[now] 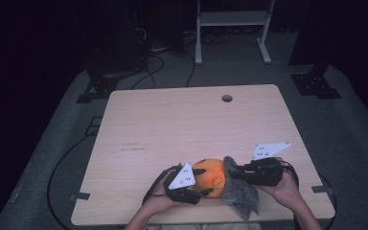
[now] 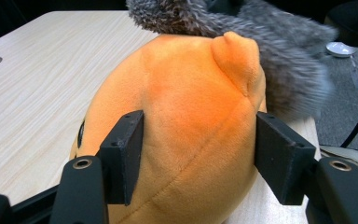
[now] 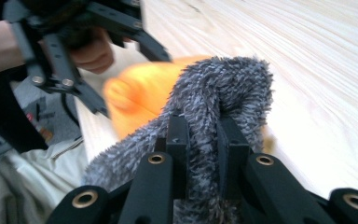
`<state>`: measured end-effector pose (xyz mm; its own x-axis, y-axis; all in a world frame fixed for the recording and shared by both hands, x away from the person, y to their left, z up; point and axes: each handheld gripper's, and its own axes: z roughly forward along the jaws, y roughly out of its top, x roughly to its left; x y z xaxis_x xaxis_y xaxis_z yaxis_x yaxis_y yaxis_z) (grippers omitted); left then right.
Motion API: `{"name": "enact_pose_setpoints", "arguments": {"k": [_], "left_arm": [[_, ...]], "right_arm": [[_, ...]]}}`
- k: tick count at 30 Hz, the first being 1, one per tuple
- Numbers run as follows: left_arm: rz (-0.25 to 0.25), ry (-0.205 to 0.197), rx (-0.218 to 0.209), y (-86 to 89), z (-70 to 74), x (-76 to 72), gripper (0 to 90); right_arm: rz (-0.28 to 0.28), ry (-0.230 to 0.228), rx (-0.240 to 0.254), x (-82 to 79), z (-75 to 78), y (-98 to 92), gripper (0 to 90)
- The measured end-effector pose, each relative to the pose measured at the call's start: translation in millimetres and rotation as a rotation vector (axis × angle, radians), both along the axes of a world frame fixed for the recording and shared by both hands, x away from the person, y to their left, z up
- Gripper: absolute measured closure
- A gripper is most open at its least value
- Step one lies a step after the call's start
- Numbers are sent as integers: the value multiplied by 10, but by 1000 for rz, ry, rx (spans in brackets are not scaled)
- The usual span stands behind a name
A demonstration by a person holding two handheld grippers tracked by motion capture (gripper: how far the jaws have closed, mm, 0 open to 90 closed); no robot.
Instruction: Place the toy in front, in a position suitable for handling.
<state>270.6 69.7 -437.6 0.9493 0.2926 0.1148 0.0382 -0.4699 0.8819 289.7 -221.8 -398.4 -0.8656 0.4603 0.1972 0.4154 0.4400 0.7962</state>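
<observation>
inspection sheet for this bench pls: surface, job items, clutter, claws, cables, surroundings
Surface: light wood table, round hole near the far edge.
Job's things: orange plush toy at the near edge; grey fuzzy cloth against its right side.
Clutter: nothing seen.
Grippers: left claw clamped on the plush toy; right claw pinching a fold of the cloth.
Cables: black cable loops on the floor left of the table.
Surroundings: grey carpet, white metal frame behind, dark room.
</observation>
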Motion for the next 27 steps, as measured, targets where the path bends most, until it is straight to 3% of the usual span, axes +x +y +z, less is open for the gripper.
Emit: {"name": "enact_pose_setpoints", "arguments": {"k": [2, 5, 8, 12, 15, 18, 21, 25, 27], "left_arm": [[0, 6, -4, 9, -5, 8, 372], [-4, 11, -8, 16, -8, 20, 367], [-7, 11, -4, 39, -7, 31, 367], [7, 49, -33, 128, -13, 87, 367], [3, 43, -28, 121, -13, 87, 367], [7, 49, -32, 131, -14, 95, 366], [25, 63, -48, 180, -11, 127, 354], [42, 97, -73, 239, -10, 169, 351], [44, 104, -82, 257, -18, 179, 352]], "right_arm": [[-3, 8, 27, 2, 11, -40, 772], [37, -1, 72, -31, 52, 35, 770], [41, -7, 43, -29, 21, 83, 769], [-35, 9, -9, 49, -88, -47, 768], [-53, 48, 35, 82, -143, -147, 769], [-38, 21, 68, 60, -57, -113, 768], [-39, 22, 23, 83, -110, -63, 766], [-68, 48, -4, 121, -200, -110, 766], [-75, 63, 5, 129, -222, -138, 766]]}}
